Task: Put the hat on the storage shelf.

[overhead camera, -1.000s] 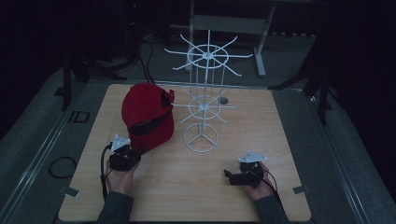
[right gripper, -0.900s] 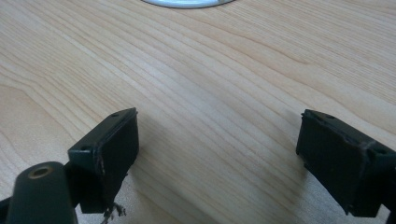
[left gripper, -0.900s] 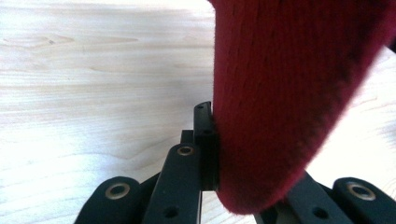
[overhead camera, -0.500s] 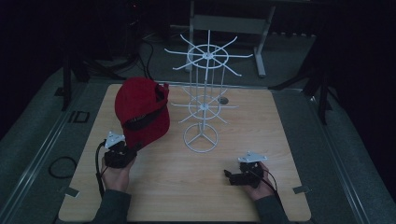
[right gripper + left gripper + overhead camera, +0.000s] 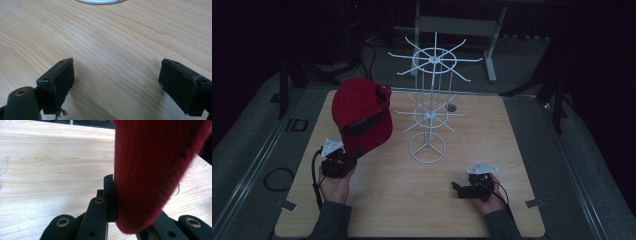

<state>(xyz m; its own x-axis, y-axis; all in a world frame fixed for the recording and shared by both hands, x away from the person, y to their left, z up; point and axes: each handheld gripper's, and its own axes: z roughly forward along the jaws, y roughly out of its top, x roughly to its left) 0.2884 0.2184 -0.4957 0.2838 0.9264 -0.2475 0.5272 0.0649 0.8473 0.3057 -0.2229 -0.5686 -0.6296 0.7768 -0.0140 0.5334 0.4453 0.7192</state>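
My left gripper [image 5: 346, 159] is clamped on the brim edge of the red cap [image 5: 361, 116]; in the left gripper view its jaws are pressed against the cap's fuzzy red fabric [image 5: 152, 170], pinching it between them. The cap rises up and away from that gripper, lifted off the wooden table [image 5: 377, 200], with its crown tilted toward the white wire rack [image 5: 428, 112] just beyond it. The rack's round base [image 5: 427, 146] sits ahead and to the right of my left gripper.

My right gripper [image 5: 462, 189] rests low over the table with nothing in it; in the right gripper view its jaws stand spread wide over bare wood [image 5: 117, 47]. The rim of the rack's base [image 5: 100, 1] lies ahead of it, well apart from the jaws.
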